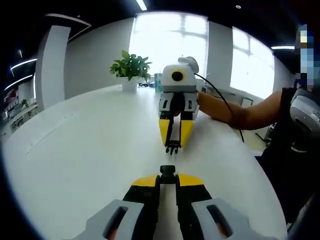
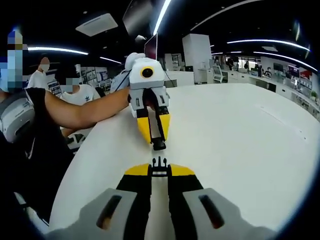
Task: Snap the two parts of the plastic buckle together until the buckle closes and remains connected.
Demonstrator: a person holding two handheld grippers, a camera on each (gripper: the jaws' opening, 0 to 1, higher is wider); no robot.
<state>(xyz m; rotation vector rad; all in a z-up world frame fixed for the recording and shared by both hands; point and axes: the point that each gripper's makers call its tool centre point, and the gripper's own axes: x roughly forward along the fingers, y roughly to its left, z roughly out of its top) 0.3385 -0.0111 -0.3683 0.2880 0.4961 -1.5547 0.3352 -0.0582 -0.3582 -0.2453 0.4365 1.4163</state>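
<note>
My left gripper (image 1: 167, 180) is shut on the black socket half of the buckle (image 1: 167, 171), which sticks out past its yellow jaw tips. Facing it, my right gripper (image 1: 173, 143) is shut on the black pronged half (image 1: 173, 148). The prongs point at the socket across a short gap above the white table (image 1: 90, 150). In the right gripper view, the right gripper (image 2: 159, 171) holds the pronged half (image 2: 159, 164) low in the frame. Opposite it, the left gripper (image 2: 158, 139) holds the socket half (image 2: 159, 145). The two halves are roughly in line and apart.
A potted plant (image 1: 131, 67) stands at the table's far edge by bright windows. A person's forearm (image 1: 235, 112) reaches in behind the right gripper. The table's rounded edge (image 2: 80, 165) runs close to the person's body, and other people sit behind (image 2: 85, 92).
</note>
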